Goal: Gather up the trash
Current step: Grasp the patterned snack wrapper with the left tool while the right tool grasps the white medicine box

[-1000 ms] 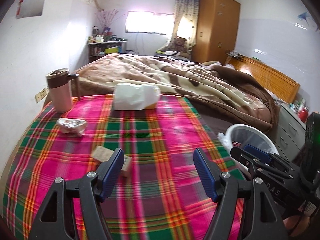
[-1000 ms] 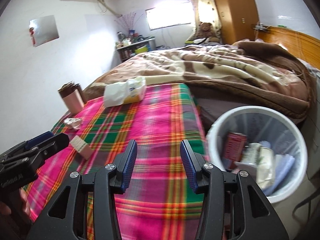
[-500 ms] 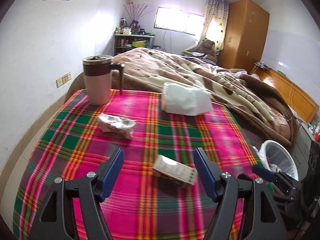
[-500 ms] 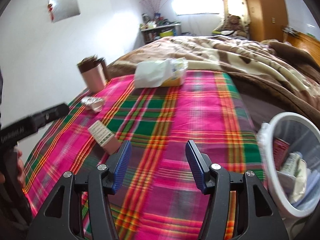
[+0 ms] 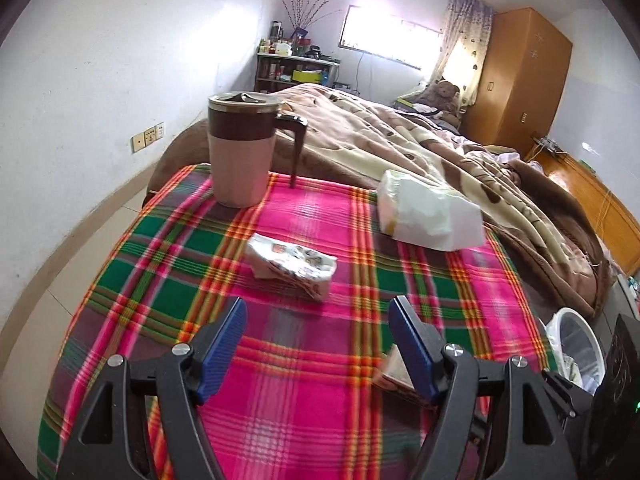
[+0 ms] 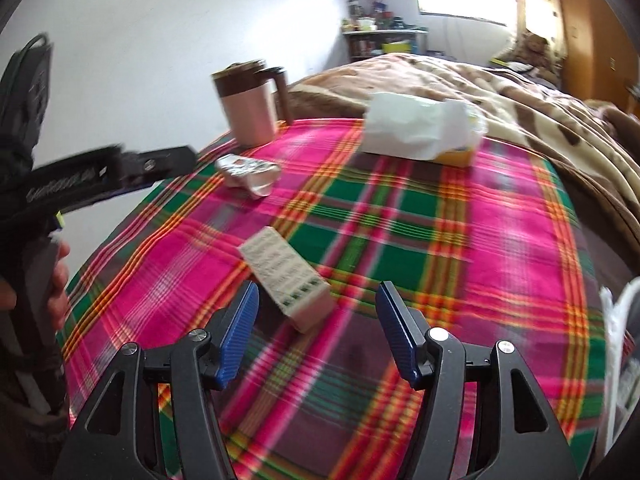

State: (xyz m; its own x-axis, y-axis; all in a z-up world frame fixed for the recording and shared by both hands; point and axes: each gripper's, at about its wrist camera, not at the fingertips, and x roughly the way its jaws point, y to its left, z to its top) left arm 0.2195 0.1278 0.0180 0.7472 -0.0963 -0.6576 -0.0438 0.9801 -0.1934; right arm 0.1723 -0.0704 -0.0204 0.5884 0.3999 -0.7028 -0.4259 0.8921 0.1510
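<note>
Fingers of both grippers gape empty; white bin [image 5: 576, 344] beside the plaid blanket [image 5: 304, 400] holds indistinct litter.

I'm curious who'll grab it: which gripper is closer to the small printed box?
Right. The right gripper is open with the small printed box just ahead between its fingers; the left gripper has it off beside its right finger.

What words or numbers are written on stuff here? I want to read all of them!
Nothing here reads clearly.
Small carton: rows of print and a strip of dark green marks, too blurred to read.
Crumpled wrapper: small printed pictures and text, too small to read.
Left tongs' body, seen from the right wrist camera: white lettering, smeared by motion, unreadable.
Tissue pack: no print readable.
Mug: no print showing.
</note>
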